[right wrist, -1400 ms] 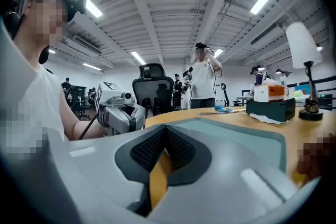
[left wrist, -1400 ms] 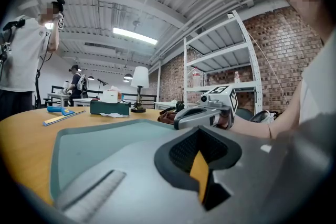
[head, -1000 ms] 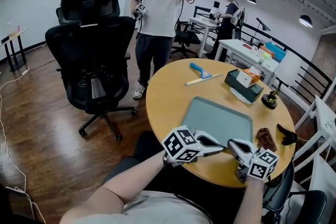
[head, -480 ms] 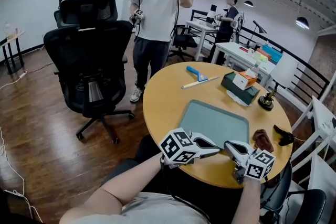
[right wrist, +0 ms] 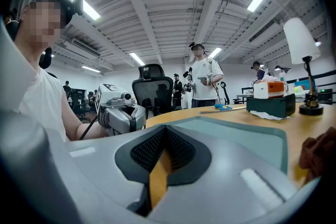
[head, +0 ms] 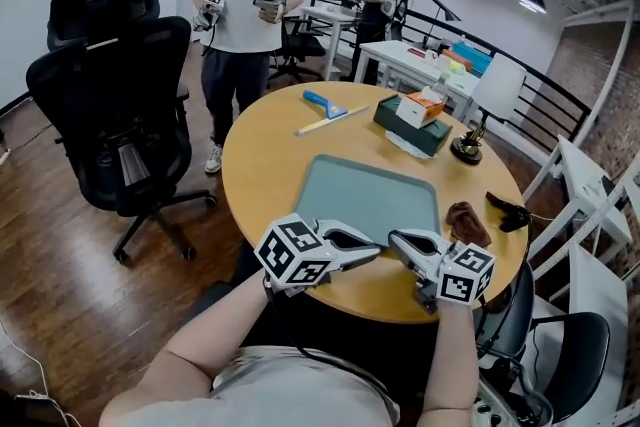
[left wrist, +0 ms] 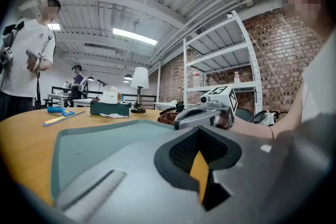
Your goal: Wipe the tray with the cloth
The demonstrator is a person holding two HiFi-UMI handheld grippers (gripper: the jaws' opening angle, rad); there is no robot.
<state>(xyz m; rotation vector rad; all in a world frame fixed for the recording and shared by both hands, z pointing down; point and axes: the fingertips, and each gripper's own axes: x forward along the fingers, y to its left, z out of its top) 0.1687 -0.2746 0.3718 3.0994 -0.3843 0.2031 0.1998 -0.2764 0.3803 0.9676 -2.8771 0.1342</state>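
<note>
Left gripper [head: 372, 254]: jaws drawn together down to a thin slit, with nothing between them; it sits at the near edge of the tray, tips pointing right.
Right gripper [head: 396, 239]: jaws likewise closed to a slit and empty; tips point left, close to the left gripper's tips but apart from them.
Tray [head: 365, 190]: grey-green and shallow, lying flat on the round wooden table [head: 262, 170], its surface bare.
Cloth [head: 468, 224]: brown and crumpled, lying on the table just beside the tray's right edge, near the right gripper and held by neither.
Far side of table: a blue-handled scraper [head: 325, 105], a dark green tissue box [head: 410, 123] and a lamp [head: 480, 115].
Around the table: 1 black office chair [head: 115, 100] to the left, and a person [head: 245, 5] standing beyond the table.
</note>
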